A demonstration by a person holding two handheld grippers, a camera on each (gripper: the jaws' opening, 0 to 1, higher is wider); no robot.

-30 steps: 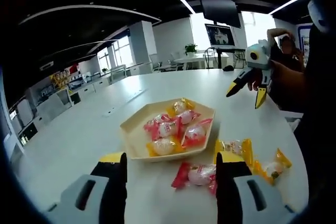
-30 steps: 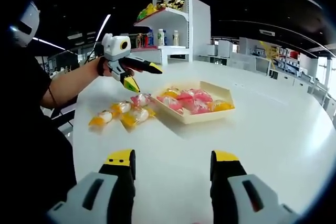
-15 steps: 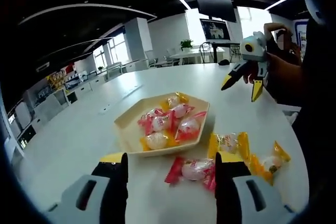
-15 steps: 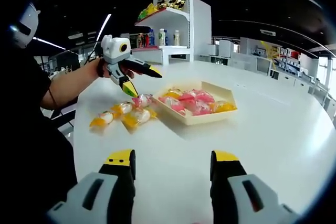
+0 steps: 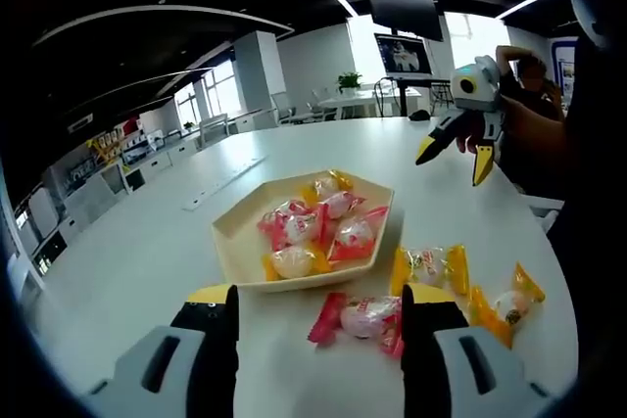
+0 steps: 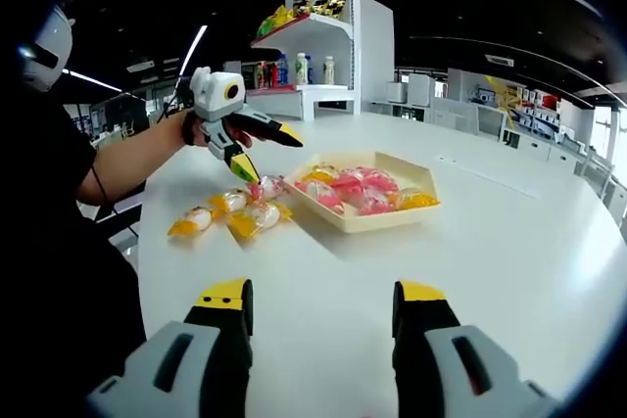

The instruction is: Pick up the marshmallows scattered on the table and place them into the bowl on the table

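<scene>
White table point(image 5: 147, 242) holds a bowl point(image 5: 235, 242) of marshmallows point(image 5: 323, 232); both grippers point(image 5: 318, 340) point(image 6: 318, 335) hover with jaws wide, empty.

Glossy, smooth white table point(image 5: 147, 242); matt cream bowl point(image 5: 235, 242), perhaps plastic; shiny crinkled marshmallow wrappers point(image 5: 358, 318).

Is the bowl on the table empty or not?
Not empty. The bowl holds several wrapped marshmallows, red and yellow; three more lie beside it.

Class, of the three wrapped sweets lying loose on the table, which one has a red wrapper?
The sweet lying just ahead of the left claw, nearest the bowl. The other two loose ones have yellow-orange wrappers.
</scene>
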